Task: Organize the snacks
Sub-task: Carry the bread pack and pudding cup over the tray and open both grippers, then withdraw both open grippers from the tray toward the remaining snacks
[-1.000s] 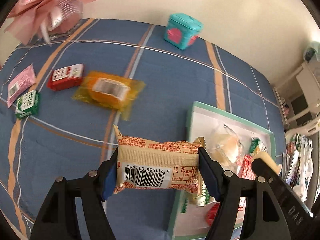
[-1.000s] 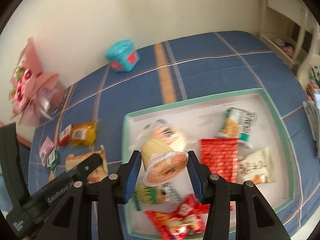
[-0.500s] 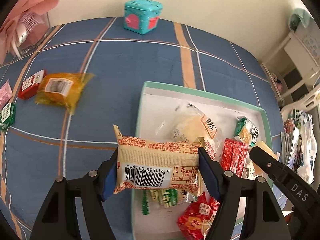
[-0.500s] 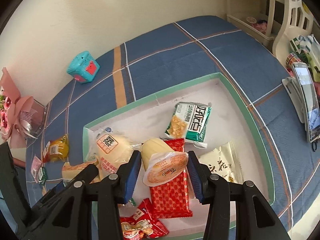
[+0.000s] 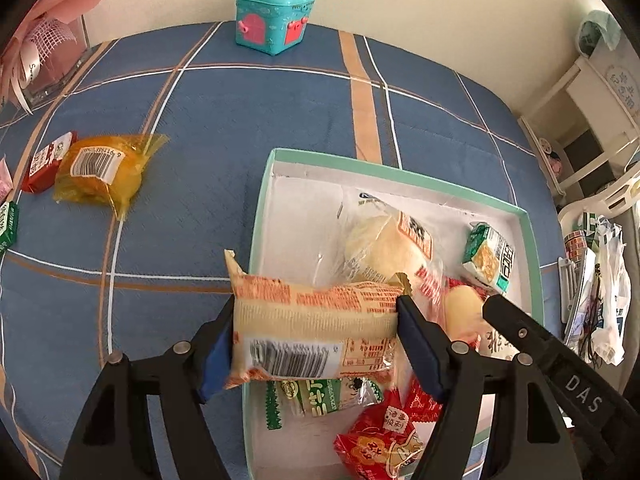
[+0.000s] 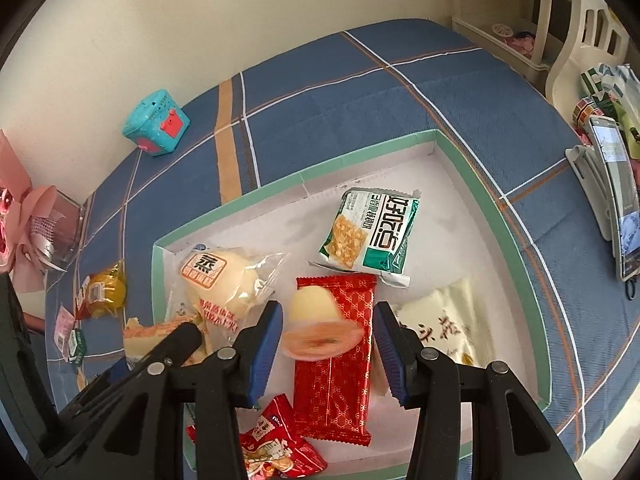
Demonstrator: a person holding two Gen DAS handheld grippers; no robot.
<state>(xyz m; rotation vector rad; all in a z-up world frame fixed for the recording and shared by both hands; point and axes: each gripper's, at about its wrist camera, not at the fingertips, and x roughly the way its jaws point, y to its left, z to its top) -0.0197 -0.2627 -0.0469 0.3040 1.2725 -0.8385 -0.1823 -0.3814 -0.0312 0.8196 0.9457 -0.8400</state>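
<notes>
Over the left rim of the white, green-edged tray (image 5: 380,168), my left gripper (image 5: 316,332) has its jaws opening. The beige-and-orange bread packet (image 5: 312,320) lies crosswise between the pads, blurred and slipping. My right gripper (image 6: 328,332) hangs over the tray (image 6: 304,176) interior. A yellow jelly cup (image 6: 316,320) sits blurred between its pads, with a gap at the right pad, above a red packet (image 6: 336,380). The tray holds a wrapped bun (image 6: 224,280), a green cracker packet (image 6: 372,232) and a white packet (image 6: 444,320).
On the blue plaid cloth left of the tray lie an orange packet (image 5: 96,168), a small red one (image 5: 46,160) and a green one (image 5: 8,224). A teal toy box (image 5: 274,20) and pink flowers (image 5: 44,40) stand at the back. A phone on a stand (image 6: 616,192) is at the right.
Both grippers have swung right from the cloth to over the tray. The bread packet and the jelly cup, sharp in the pads before, are now blurred and coming loose.
</notes>
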